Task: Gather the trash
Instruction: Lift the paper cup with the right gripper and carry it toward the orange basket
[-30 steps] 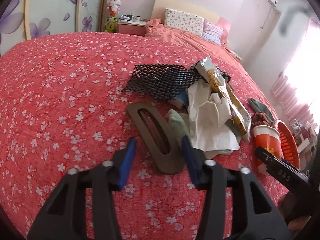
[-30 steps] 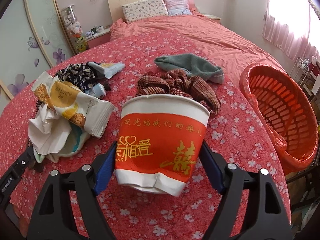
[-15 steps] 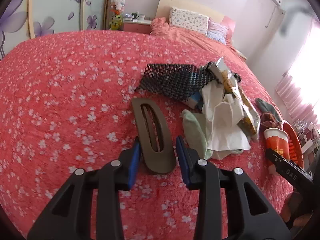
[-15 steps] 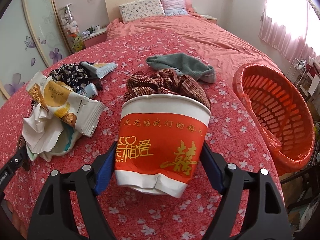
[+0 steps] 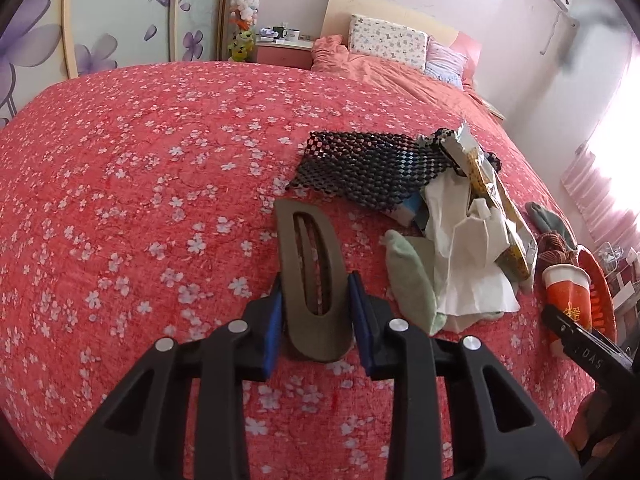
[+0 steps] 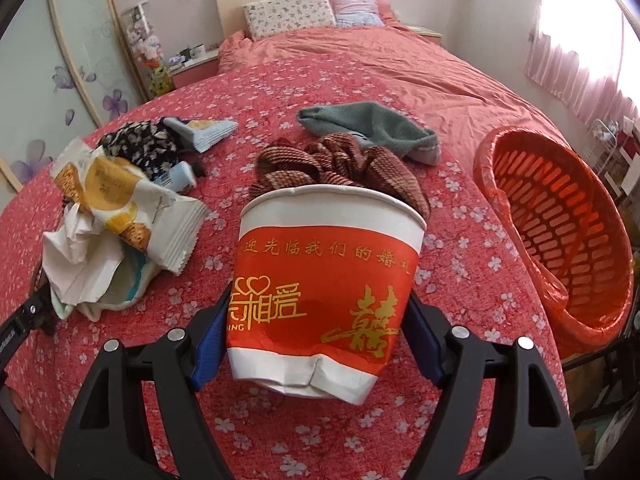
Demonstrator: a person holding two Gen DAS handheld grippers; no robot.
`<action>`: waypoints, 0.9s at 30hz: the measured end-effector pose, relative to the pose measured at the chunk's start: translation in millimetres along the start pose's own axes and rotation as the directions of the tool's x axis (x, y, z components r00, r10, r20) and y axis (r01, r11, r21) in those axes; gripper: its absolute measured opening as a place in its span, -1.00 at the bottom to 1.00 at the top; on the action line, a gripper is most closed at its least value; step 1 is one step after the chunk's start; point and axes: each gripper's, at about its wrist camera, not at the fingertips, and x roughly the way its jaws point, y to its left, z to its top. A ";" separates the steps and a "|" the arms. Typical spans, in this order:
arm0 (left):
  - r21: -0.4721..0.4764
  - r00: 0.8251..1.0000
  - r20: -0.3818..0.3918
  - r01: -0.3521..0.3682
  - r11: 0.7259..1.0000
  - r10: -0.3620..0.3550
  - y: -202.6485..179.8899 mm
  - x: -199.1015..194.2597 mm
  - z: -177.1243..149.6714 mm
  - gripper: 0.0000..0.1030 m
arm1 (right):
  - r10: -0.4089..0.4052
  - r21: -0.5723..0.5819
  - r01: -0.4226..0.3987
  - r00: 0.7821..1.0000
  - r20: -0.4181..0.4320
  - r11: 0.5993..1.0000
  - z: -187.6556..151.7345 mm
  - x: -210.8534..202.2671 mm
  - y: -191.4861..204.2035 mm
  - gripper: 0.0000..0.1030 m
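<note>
In the left wrist view, the left gripper (image 5: 316, 312) is seen at the lower centre of the frame with its blue pads closed against the two long edges of a flat, brown, slotted insole-shaped piece (image 5: 310, 276), which lies on the red flowered bedspread (image 5: 132, 184). The piece is judged stiff, thin and light, so hold across its narrow width near the rounded end looks sound, though a flat thing on soft bedding may be pressed down rather than lifted. To the right of centre a heap is seen: black mesh (image 5: 368, 168), crumpled white paper (image 5: 468, 256), a snack wrapper (image 5: 492, 200) and a pale green cloth (image 5: 412, 276). In the right wrist view, the right gripper (image 6: 320, 332) is clamped on the lower wall of a red and white paper cup (image 6: 324, 292), held at the centre of the frame above the bedspread. The cup is judged light and easily crushed; its base is already creased, so gentle pressure low on the wall is advised. An orange lined basket (image 6: 568, 232) stands at the right edge of the frame, just beside the bed, and is taken to be the bin. Behind the cup lie a brown woven cloth (image 6: 340, 164) and a grey sock (image 6: 376, 124).
</note>
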 end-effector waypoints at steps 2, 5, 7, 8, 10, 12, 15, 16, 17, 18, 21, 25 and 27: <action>0.009 1.000 0.001 0.010 1.000 -0.010 0.4 -0.3 0.5 -0.41 | 0.011 -0.013 -0.011 1.000 0.021 1.000 -1.0 -7.4 1.4 0.45; 0.029 1.000 0.019 0.015 0.999 -0.015 0.7 -5.0 0.1 -0.41 | 0.023 -0.025 -0.022 0.998 0.051 0.999 -1.5 -18.2 1.1 0.45; 0.041 0.999 0.034 0.015 0.999 -0.016 -1.8 -11.1 -0.6 -0.41 | 0.030 -0.029 -0.028 0.997 0.070 0.999 -0.8 -25.2 -0.2 0.45; 0.047 0.999 0.044 0.017 0.999 -0.019 -3.0 -15.0 -0.2 -0.41 | 0.033 -0.030 -0.031 0.996 0.080 0.999 -0.3 -28.6 -0.9 0.45; 0.057 0.998 0.062 0.018 0.998 -0.021 -4.9 -22.5 1.3 -0.41 | 0.040 -0.031 -0.037 0.994 0.103 0.999 0.0 -36.9 -3.7 0.45; 0.067 0.996 0.080 0.021 0.998 -0.026 -7.0 -31.7 2.4 -0.41 | 0.049 -0.030 -0.046 0.992 0.117 0.999 0.9 -42.1 -6.6 0.45; 0.084 0.993 0.106 0.033 0.996 -0.042 -15.0 -46.8 4.2 -0.41 | 0.062 -0.027 -0.058 0.987 0.145 0.998 1.0 -54.2 -11.5 0.45; 0.088 0.992 0.113 0.039 0.995 -0.049 -18.0 -52.1 4.8 -0.41 | 0.065 -0.029 -0.062 0.985 0.158 0.998 0.9 -59.0 -13.8 0.45; 0.095 0.991 0.122 0.047 0.994 -0.058 -21.7 -57.9 5.3 -0.41 | 0.069 -0.032 -0.064 0.983 0.173 0.997 0.2 -64.0 -16.3 0.45; 0.103 0.989 0.130 0.053 0.993 -0.066 -25.7 -62.7 5.5 -0.41 | 0.069 -0.035 -0.064 0.981 0.183 0.997 -0.9 -67.9 -17.5 0.45; 0.131 0.984 0.146 0.082 0.988 -0.101 -41.2 -77.0 5.7 -0.41 | 0.065 -0.044 -0.057 0.973 0.220 0.997 -1.5 -79.6 -24.4 0.45; 0.171 0.976 0.151 0.131 0.976 -0.157 -68.1 -91.0 3.6 -0.41 | 0.061 -0.032 -0.055 0.966 0.252 0.998 -2.7 -91.8 -40.4 0.45; 0.193 0.970 0.150 0.159 0.968 -0.190 -84.8 -95.6 2.0 -0.41 | 0.054 -0.021 -0.050 0.963 0.265 0.999 -3.9 -95.8 -49.1 0.45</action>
